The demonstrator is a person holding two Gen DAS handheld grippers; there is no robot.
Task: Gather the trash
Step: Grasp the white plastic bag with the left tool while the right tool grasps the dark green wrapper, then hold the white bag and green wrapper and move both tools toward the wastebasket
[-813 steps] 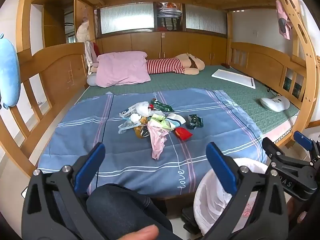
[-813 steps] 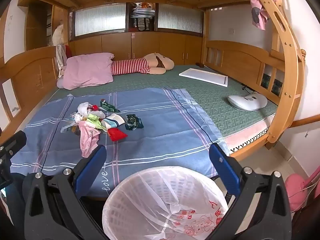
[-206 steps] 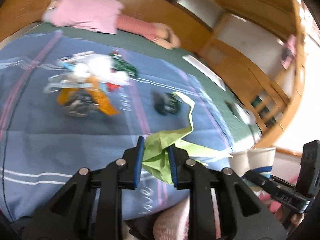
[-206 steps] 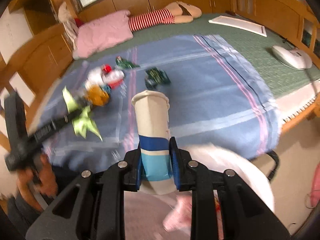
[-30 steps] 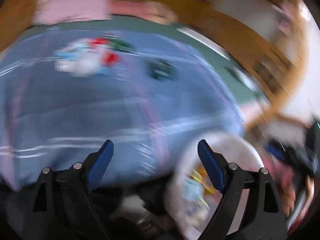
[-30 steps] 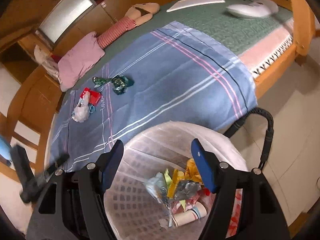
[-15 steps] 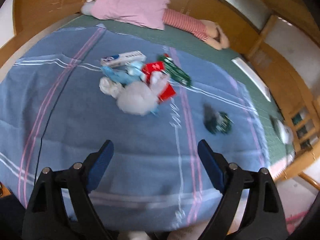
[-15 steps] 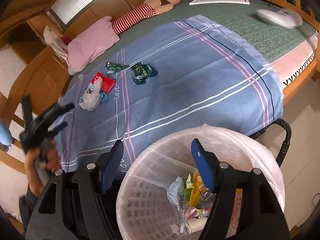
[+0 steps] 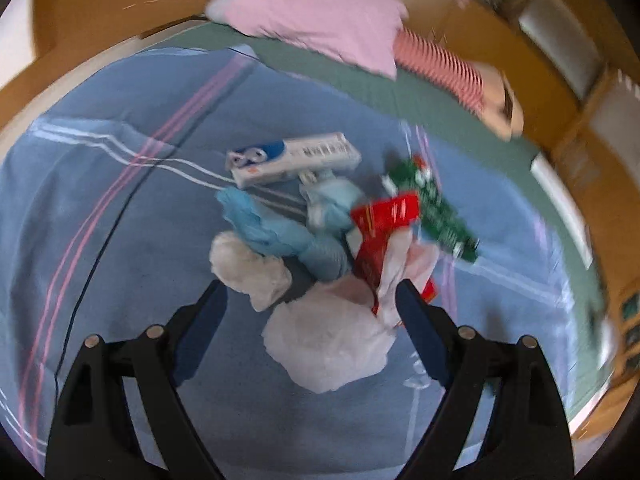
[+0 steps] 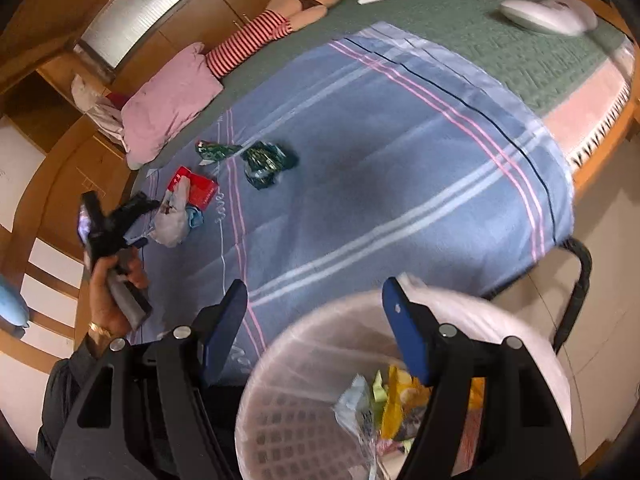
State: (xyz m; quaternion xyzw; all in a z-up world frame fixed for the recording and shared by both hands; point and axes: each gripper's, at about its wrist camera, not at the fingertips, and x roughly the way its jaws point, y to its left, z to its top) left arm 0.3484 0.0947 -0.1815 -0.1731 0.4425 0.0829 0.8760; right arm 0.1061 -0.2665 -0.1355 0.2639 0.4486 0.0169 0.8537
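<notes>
A trash pile lies on the blue striped blanket [image 9: 100, 216]: a white plastic bag [image 9: 328, 344], crumpled white tissue [image 9: 248, 268], blue plastic [image 9: 272, 228], a white and blue box [image 9: 288, 158], a red wrapper [image 9: 384, 216] and a green wrapper [image 9: 436, 208]. My left gripper [image 9: 310, 312] is open just over the pile, with the white bag between its fingers and no pad pressing on it. My right gripper [image 10: 314, 320] is open and empty over the white-lined bin [image 10: 500, 320], which holds several wrappers [image 10: 380, 400]. In the right wrist view a hand holds the left gripper [image 10: 116, 216] beside the pile [image 10: 172, 220].
A crumpled dark green wrapper [image 10: 264, 162] lies apart from the pile on the blanket. A pink pillow [image 9: 320, 24] and a striped plush toy [image 10: 256, 36] lie at the head of the bed. A white device [image 10: 548, 12] sits at the green mat's right edge. Wooden rails surround the bed.
My left gripper has swung from the bin across the blanket and come down close over the pile, which now fills the space between its fingers. The right gripper has shifted slightly over the bin.
</notes>
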